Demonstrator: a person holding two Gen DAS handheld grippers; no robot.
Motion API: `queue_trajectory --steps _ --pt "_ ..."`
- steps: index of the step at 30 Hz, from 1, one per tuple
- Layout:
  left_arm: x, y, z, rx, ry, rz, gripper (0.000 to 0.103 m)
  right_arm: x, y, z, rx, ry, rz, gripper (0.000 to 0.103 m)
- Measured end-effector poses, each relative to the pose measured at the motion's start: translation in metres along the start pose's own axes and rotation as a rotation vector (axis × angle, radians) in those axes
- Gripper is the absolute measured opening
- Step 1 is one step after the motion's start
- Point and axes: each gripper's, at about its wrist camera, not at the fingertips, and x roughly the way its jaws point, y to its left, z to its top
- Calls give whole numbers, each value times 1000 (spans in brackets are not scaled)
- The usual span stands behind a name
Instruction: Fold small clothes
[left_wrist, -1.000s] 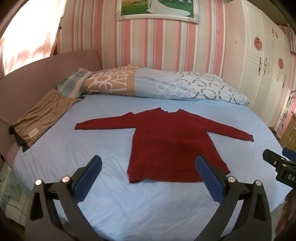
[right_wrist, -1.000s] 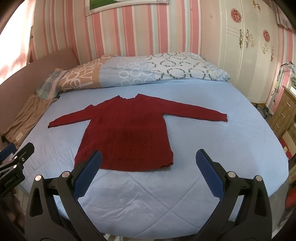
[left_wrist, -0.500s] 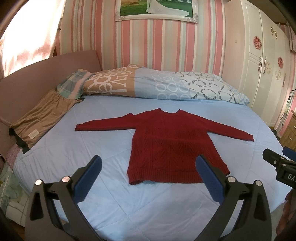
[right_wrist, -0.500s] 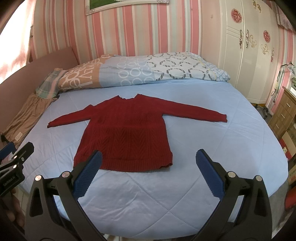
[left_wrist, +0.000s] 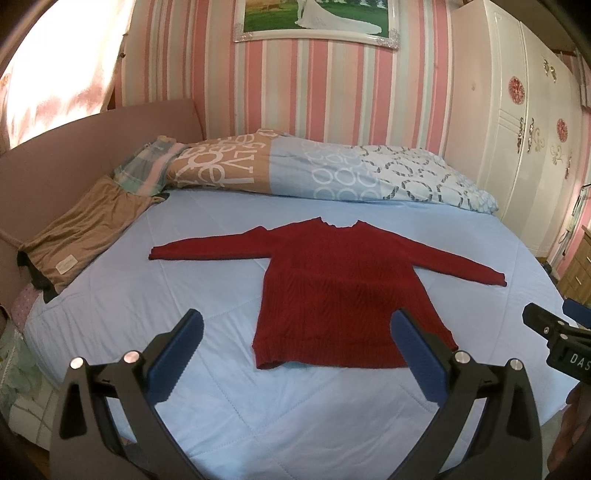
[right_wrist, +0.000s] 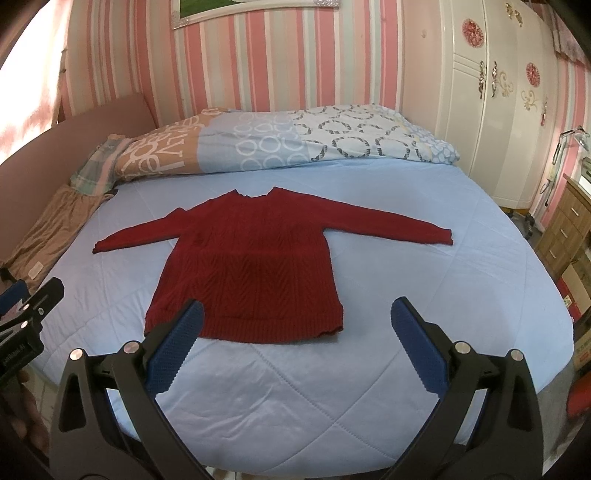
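A red sweater (left_wrist: 343, 291) lies flat on the light blue bed (left_wrist: 184, 295), front down or up cannot be told, with both sleeves stretched out to the sides and the hem toward the camera. In the left wrist view it sits at the centre of the frame, slightly right; in the right wrist view it sits centre-left (right_wrist: 251, 269).

The left gripper (left_wrist: 295, 354) hangs above the near edge of the bed, its blue-padded fingers (left_wrist: 177, 354) wide apart and holding nothing; the right-hand finger overlaps the sweater's lower right corner in the picture, but whether it touches the cloth cannot be told. The right gripper (right_wrist: 295, 350) is likewise spread open and empty, its left-hand finger (right_wrist: 177, 347) overlapping the hem's lower left corner in the picture.

Across the back of the bed lies a folded duvet (left_wrist: 332, 173) with ring patterns and a tan panel. At the left edge of the frame a brown garment (left_wrist: 85, 232) rests on the bed by the pink headboard (left_wrist: 74, 147). A white wardrobe (left_wrist: 517, 129) stands at the right, and a framed picture (left_wrist: 314, 18) hangs on the pink striped wall.
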Motion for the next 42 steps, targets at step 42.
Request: queue_trajectory --steps 42 --pt "325 -91 99 118 143 67 102 269 -178 107 -127 79 -122 100"
